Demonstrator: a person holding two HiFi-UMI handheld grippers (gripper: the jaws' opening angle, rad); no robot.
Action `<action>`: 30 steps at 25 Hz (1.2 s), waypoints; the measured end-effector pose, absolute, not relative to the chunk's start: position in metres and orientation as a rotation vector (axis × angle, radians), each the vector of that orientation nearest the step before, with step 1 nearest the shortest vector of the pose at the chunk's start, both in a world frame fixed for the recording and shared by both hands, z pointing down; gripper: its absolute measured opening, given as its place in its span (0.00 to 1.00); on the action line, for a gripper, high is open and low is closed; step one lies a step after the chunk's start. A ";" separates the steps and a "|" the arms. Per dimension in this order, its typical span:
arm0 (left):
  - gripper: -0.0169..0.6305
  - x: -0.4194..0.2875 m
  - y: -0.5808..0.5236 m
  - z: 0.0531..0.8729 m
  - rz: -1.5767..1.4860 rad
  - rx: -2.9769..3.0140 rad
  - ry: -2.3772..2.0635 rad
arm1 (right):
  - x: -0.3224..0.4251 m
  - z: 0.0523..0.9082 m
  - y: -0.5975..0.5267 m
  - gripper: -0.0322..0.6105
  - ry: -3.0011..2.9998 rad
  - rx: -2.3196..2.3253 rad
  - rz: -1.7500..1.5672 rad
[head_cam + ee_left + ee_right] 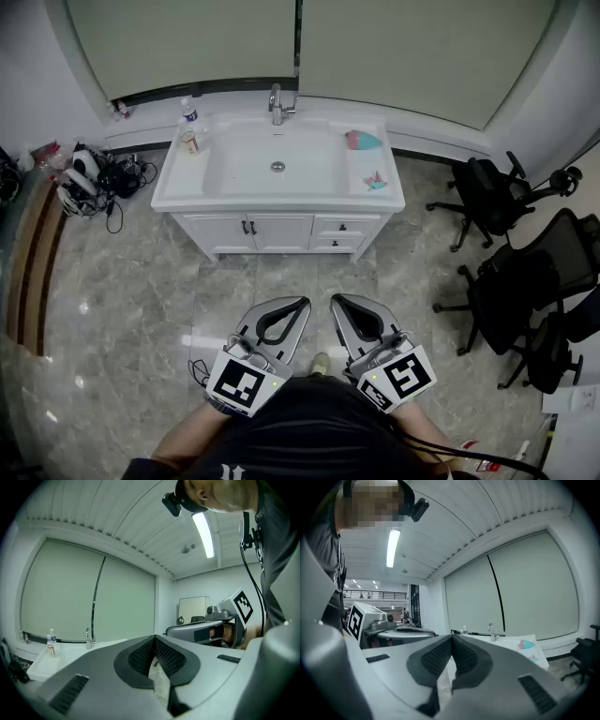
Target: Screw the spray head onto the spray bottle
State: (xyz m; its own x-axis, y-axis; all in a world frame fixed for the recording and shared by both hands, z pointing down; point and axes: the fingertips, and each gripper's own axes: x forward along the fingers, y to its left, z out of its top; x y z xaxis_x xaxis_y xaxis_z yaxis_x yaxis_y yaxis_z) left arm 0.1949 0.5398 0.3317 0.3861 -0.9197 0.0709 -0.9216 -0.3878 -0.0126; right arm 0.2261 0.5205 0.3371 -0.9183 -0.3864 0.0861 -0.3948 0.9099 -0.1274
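Observation:
Far ahead, on the left end of the white sink counter (178, 192), stands a small clear bottle (190, 114) with a blue label, and a smaller yellowish item (191, 142) stands just in front of it. The bottle (51, 638) also shows small in the left gripper view, and the bottle (464, 631) is tiny in the right gripper view. My left gripper (303, 303) and right gripper (335, 301) are held side by side close to the person's body, well short of the counter. Both are shut with nothing between the pads. In their own views the left gripper (154, 638) and right gripper (452, 637) point level toward the sink.
A faucet (277, 103) stands behind the basin. A teal and pink object (364, 141) and a smaller one (377, 181) lie on the counter's right end. Black office chairs (511, 253) crowd the right side. Cables and gear (94, 178) lie on the marble floor at the left.

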 end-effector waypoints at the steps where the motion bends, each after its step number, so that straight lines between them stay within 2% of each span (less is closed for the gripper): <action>1: 0.03 0.195 0.541 0.332 0.108 2.593 -1.720 | 0.226 0.338 0.522 0.05 -3.010 0.614 0.224; 30: 0.03 0.212 0.525 0.353 0.155 2.530 -1.676 | 0.259 0.344 0.502 0.05 -2.998 0.679 0.317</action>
State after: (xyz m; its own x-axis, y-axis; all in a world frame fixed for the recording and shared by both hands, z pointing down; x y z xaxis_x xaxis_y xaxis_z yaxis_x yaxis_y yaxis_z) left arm 0.2125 0.5249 0.3526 0.3880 -0.9107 0.1417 -0.9212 -0.3879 0.0296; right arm 0.2592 0.5020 0.3440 -0.9022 -0.4207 0.0947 -0.4312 0.8825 -0.1879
